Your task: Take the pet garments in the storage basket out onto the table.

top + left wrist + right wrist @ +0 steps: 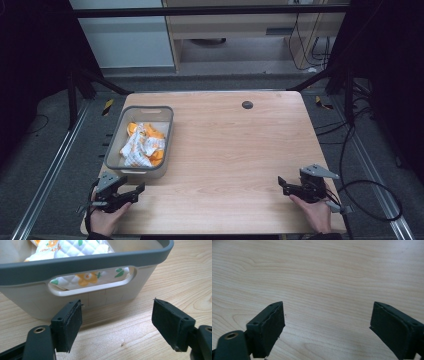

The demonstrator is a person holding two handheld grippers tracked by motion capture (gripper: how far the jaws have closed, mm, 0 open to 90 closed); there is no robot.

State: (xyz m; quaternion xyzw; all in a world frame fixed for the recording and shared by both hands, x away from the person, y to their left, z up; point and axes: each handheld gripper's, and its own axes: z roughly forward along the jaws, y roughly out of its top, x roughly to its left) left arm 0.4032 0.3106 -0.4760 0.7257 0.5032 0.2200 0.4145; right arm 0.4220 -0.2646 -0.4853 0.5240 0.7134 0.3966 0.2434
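A grey plastic bin point(114, 145) stands on the left of the wooden table point(235, 150), holding a crumpled white and orange quilted cloth point(142, 145). My left gripper point(132, 192) rests at the front left corner, just before the bin's near end, and is open with nothing between its jaws. In the left gripper view the bin's handle slot point(92, 287) is close ahead and the cloth point(75, 247) shows through it and above the rim. At the front right my right gripper point(282, 184) is open over bare wood point(324, 285).
A small dark round grommet point(247, 104) sits near the table's far edge. Black frame bars and cables point(360, 190) run along both sides of the table. A person's hands hold the grippers at the near edge.
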